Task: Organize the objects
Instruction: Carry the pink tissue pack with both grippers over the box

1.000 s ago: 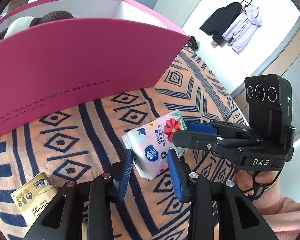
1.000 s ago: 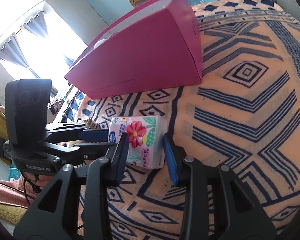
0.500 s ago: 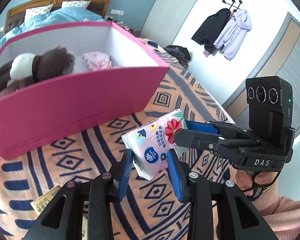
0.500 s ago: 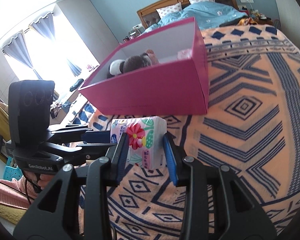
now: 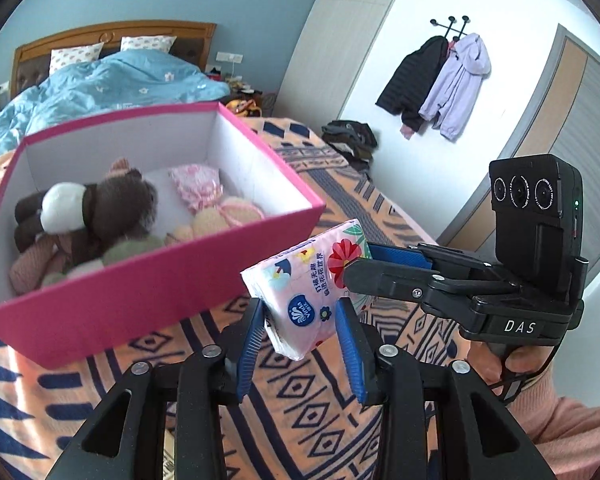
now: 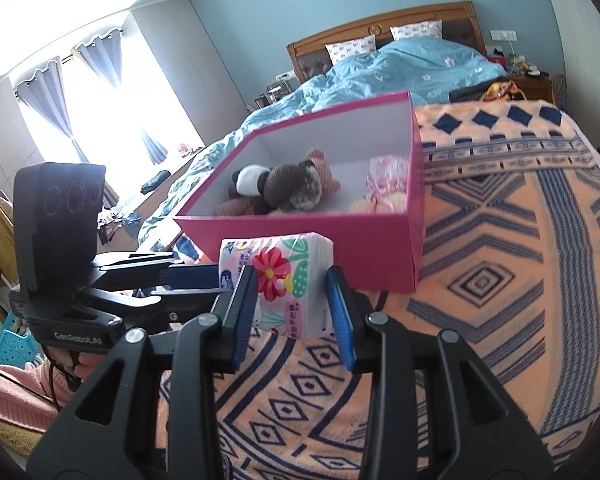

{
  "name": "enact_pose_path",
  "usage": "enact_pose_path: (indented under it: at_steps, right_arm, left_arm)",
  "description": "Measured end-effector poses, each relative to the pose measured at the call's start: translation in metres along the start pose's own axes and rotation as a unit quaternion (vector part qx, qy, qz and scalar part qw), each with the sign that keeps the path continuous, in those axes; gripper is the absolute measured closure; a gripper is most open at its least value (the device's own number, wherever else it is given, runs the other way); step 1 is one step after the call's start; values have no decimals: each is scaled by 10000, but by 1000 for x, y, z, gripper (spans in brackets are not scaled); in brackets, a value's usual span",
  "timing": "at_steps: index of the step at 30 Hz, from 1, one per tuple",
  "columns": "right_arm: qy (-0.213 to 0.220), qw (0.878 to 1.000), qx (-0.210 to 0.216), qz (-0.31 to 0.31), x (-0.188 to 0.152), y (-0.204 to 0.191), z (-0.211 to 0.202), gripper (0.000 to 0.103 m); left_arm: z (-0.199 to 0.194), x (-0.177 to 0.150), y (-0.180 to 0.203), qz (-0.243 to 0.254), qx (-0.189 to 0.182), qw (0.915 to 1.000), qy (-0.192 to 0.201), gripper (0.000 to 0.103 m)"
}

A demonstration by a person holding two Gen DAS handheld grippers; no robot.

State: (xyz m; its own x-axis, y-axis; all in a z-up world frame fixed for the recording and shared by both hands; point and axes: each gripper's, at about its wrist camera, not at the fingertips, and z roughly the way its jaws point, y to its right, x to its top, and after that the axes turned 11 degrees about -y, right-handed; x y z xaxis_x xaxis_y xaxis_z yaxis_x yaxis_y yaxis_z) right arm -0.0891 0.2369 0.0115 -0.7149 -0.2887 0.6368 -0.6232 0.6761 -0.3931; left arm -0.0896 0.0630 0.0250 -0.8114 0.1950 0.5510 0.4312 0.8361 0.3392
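A floral tissue pack [image 5: 306, 286] hangs in the air, held from two sides. My left gripper [image 5: 300, 344] is shut on its near end; my right gripper [image 6: 292, 312] is shut on its other end, and the pack also shows in the right wrist view [image 6: 278, 276]. The pack is just in front of and about level with the rim of the open pink box [image 5: 148, 280], also seen in the right wrist view [image 6: 380, 256]. The box holds a brown and white plush toy [image 5: 88, 212] and pink and yellowish soft items [image 5: 204, 196].
The box stands on an orange blanket with navy patterns [image 6: 520, 280]. A bed with a blue duvet [image 6: 400, 68] lies behind. Jackets [image 5: 436, 84] hang on the white wall, with dark clothes [image 5: 348, 136] below on the floor.
Both grippers have lifted the tissue pack off the blanket and raised it. The box's inside has come into view and the beige packet on the blanket has dropped out of sight.
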Motion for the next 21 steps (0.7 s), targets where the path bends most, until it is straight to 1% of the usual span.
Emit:
enact_pose_path:
  at_steps: [12,21]
  right_arm:
    - [246,9997,-11,-83,33,1,-3,64]
    - [282,9996,46,0,56,12,2,64]
  left_arm:
    - [-13,27,4,162,257,9990,329,66]
    - [-13,46,3,241,499,9974,451,66]
